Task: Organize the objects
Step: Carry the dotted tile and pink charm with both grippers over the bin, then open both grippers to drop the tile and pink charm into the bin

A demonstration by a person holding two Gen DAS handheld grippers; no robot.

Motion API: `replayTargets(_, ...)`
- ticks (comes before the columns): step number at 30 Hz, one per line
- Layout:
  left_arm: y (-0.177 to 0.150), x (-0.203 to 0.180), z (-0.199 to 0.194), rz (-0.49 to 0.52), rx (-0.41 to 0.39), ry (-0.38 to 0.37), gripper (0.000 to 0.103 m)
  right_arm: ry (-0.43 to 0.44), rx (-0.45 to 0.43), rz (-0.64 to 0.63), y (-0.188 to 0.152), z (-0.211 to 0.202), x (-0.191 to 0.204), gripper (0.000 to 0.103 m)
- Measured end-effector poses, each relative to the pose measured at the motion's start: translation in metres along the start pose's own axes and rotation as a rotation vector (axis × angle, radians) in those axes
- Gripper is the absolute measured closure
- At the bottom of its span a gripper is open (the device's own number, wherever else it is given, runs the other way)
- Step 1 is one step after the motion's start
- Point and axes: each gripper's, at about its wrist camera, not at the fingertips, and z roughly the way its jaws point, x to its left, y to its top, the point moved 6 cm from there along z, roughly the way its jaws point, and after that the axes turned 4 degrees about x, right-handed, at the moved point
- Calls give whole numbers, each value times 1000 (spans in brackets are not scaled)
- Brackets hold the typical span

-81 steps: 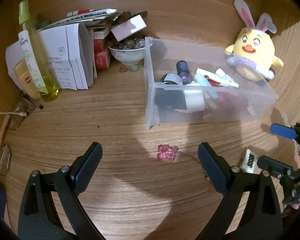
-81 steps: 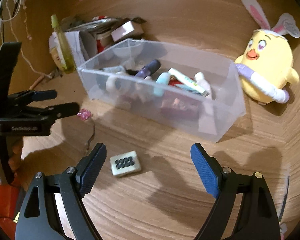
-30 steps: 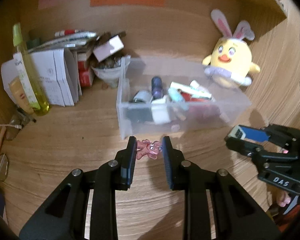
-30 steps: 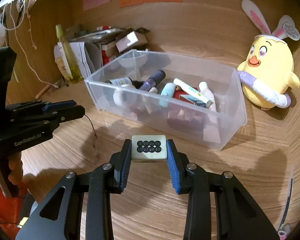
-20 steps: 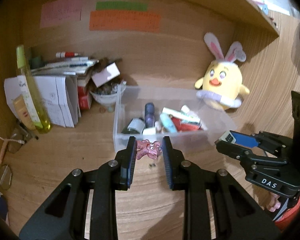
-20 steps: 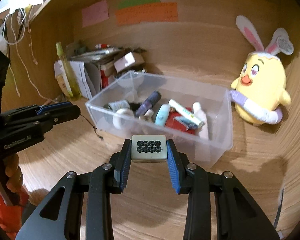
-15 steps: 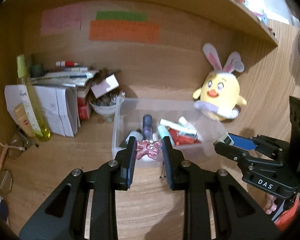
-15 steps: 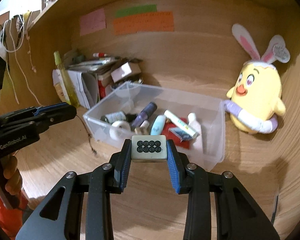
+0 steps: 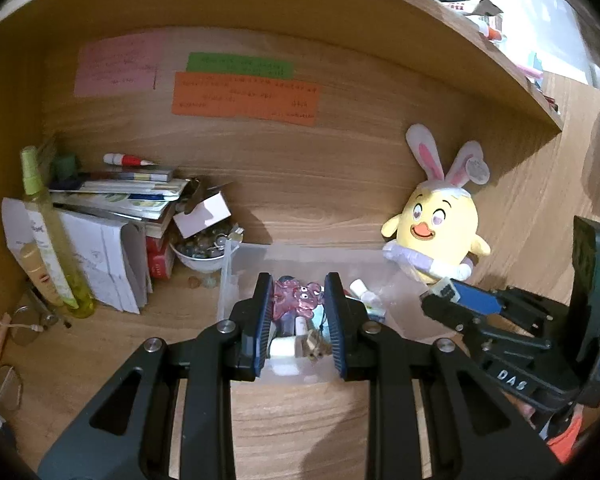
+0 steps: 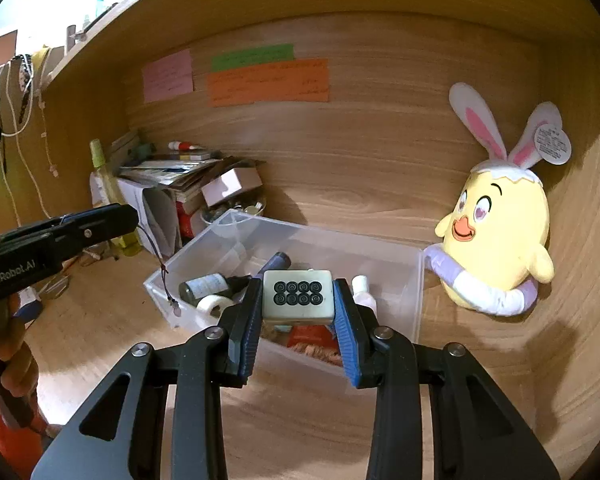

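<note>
Two grippers, each clamped on a small find above the wooden desk (image 10: 308,432). The left gripper (image 9: 299,304) pinches a translucent pink bear charm (image 9: 298,300) between its ribbed blue pads; the left wrist view shows the glossy, lumpy figure, while the right wrist view shows only that gripper's side (image 10: 112,216) and a thin dark cord (image 10: 160,264) dangling from its tip. The right gripper (image 10: 298,300) squeezes a cream mahjong tile (image 10: 298,294), a smooth rounded block bearing eight dark circles; in the left wrist view only the tile's edge shows at that gripper's tip (image 9: 446,290).

Just beyond both sets of jaws sits a clear plastic bin (image 10: 418,292), thin-walled and rectangular, holding a dark bottle (image 10: 274,262), a roll of white tape (image 10: 212,304) and other small things. Right of the bin leans a fuzzy yellow chick plush (image 10: 500,236) with pink-lined rabbit ears. Left of the left gripper stand a tall yellow-green spray bottle (image 9: 52,240), stacked books and papers (image 9: 116,208) and a white bowl of glass pebbles (image 9: 202,256). Pink, green and orange paper notes (image 9: 244,94) are stuck flat to the wood-grain back panel
</note>
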Motion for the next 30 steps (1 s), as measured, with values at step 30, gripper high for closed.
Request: replayTargets(30,-32,-1,102,11,224,20,77,-24,200,18,-25,87,-16,72)
